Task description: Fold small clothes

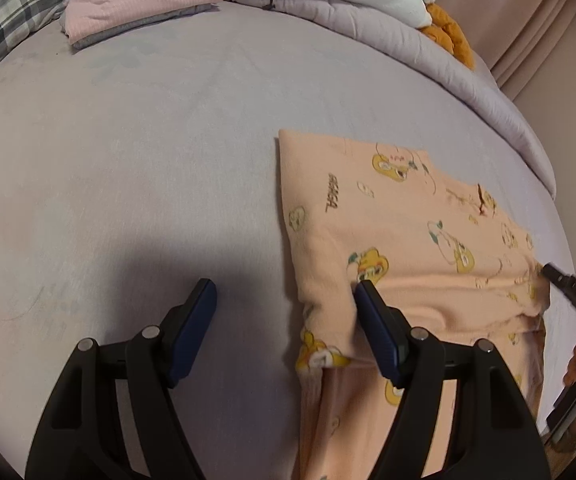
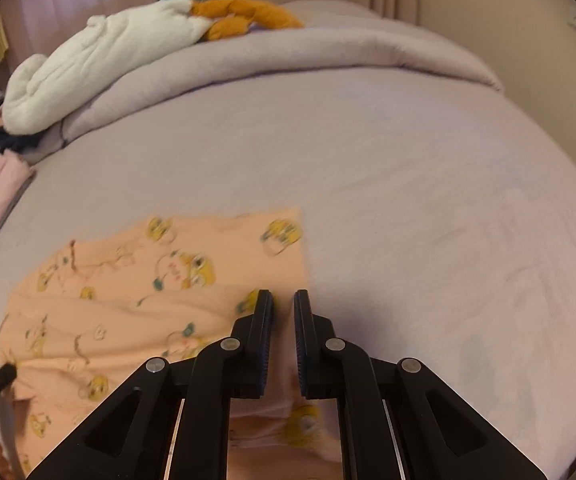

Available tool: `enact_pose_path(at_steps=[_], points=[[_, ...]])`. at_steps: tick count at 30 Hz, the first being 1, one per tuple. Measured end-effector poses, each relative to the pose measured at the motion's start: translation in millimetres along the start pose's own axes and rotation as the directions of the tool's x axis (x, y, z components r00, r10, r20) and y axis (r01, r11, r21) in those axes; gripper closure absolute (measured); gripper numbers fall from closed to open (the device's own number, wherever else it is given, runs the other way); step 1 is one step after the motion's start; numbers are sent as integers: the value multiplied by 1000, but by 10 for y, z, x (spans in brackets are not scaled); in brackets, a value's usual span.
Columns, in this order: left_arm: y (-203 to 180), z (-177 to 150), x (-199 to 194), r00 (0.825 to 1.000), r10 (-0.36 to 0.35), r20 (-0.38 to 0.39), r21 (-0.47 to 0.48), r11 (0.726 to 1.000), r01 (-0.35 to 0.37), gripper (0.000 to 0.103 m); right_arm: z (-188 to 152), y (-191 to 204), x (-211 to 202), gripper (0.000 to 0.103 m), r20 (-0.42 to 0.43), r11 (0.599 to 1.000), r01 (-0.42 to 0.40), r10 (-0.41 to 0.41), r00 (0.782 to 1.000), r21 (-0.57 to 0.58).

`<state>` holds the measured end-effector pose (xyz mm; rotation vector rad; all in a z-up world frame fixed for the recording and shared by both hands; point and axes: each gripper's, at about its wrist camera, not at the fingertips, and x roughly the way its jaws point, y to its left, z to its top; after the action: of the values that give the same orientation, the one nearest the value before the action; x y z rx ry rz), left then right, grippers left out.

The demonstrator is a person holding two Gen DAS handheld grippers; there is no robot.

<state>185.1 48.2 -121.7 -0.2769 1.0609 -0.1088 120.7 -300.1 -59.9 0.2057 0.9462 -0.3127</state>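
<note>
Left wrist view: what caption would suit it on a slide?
Open left gripper hovers at the edge of a peach cartoon-print garment lying folded on a lilac bed sheet.

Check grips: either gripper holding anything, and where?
Right gripper pinches the peach garment at its right edge. Left gripper is open, holding nothing.

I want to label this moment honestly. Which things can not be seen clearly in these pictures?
- Peach garment: near end cut off by both views' bottom edges.
- Right gripper: whether cloth is pinched, hidden by its fingers.
- Print on the garment: blurred in right wrist view.
- Folded pink cloth: type unclear, distant.
</note>
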Motion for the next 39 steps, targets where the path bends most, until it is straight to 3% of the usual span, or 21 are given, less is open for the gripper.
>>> enact_pose_path(at_steps=[4, 7, 10, 16, 17, 20, 23, 26, 39], points=[[25, -58, -71, 1000, -19, -22, -26, 999, 18, 31, 14, -146, -138, 83, 6, 999, -37, 37, 999, 28], [39, -100, -123, 999, -31, -24, -46, 999, 30, 31, -61, -196, -174, 64, -10, 996, -79, 80, 997, 37], [8, -141, -138, 999, -24, -22, -38, 999, 23, 31, -153, -167, -90, 62, -47, 990, -136, 138, 989, 48], [-27, -205, -132, 1000, 0, -11, -19, 1000, 0, 31, -364, -125, 48, 62, -90, 986, -148, 154, 984, 72], [-25, -224, -129, 1000, 4, -9, -18, 1000, -5, 31, -389, -123, 53, 65, -82, 987, -146, 152, 985, 73], [-40, -258, -136, 1000, 18, 0, -10, 1000, -18, 31, -421, -107, 1, 95, -56, 993, -111, 114, 992, 46], [-51, -272, -127, 1000, 29, 2, 0, 1000, -29, 31, -363, -147, -124, 102, -2, 993, -109, 110, 994, 49], [-52, -275, -118, 1000, 29, 2, -4, 1000, -29, 31, -316, -167, -245, 102, 56, 997, -74, 72, 996, 34], [-111, -347, -194, 999, 43, -1, -13, 999, -43, 33, -433, -232, -394, 102, 27, 994, -111, 110, 994, 17]])
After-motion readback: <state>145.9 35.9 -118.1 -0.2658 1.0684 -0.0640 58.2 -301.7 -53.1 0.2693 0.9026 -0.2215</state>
